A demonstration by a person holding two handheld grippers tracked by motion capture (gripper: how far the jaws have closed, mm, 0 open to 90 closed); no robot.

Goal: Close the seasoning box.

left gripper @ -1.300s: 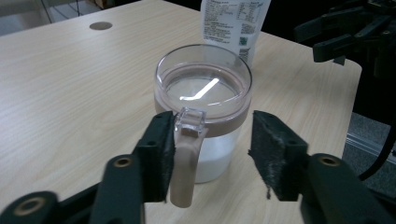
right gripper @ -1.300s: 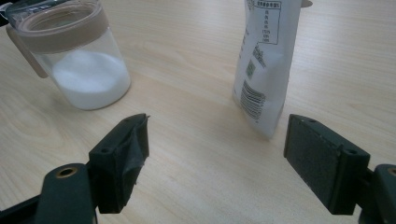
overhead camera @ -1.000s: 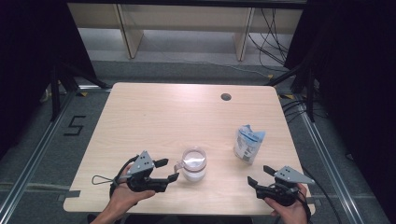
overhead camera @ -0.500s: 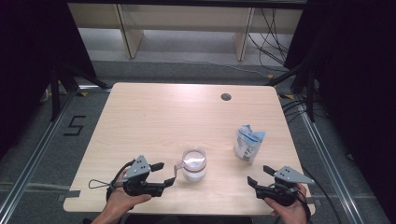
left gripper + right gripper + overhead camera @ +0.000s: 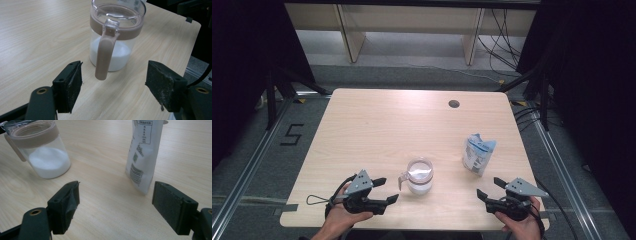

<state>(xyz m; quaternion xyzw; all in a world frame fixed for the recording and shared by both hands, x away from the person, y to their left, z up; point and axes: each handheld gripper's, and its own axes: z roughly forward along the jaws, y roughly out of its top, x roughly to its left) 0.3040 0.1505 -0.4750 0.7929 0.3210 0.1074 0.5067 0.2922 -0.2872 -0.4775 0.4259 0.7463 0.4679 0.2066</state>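
A clear jug (image 5: 419, 176) with a brown band, a brown handle and white powder inside stands near the table's front middle. My left gripper (image 5: 389, 189) lies just left of it, open. In the left gripper view the jug (image 5: 115, 37) turns its handle toward me, just beyond the left gripper (image 5: 113, 85). Its jaws have just been opening and hold nothing. A white printed pouch (image 5: 478, 154) stands upright to the right. My right gripper (image 5: 488, 186) rests open in front of it. From the right gripper (image 5: 116, 202) I see the pouch (image 5: 145, 155) and the jug (image 5: 42, 152) ahead.
The light wooden table (image 5: 377, 125) has a dark round cable hole (image 5: 454, 104) at its back right. Black curtains hang at both sides. A wooden shelf frame and cables lie on the floor behind the table.
My left gripper's jaws have spread a little wider, and the hand has drawn slightly back toward the table's near edge. The right gripper, the jug and the pouch have not moved.
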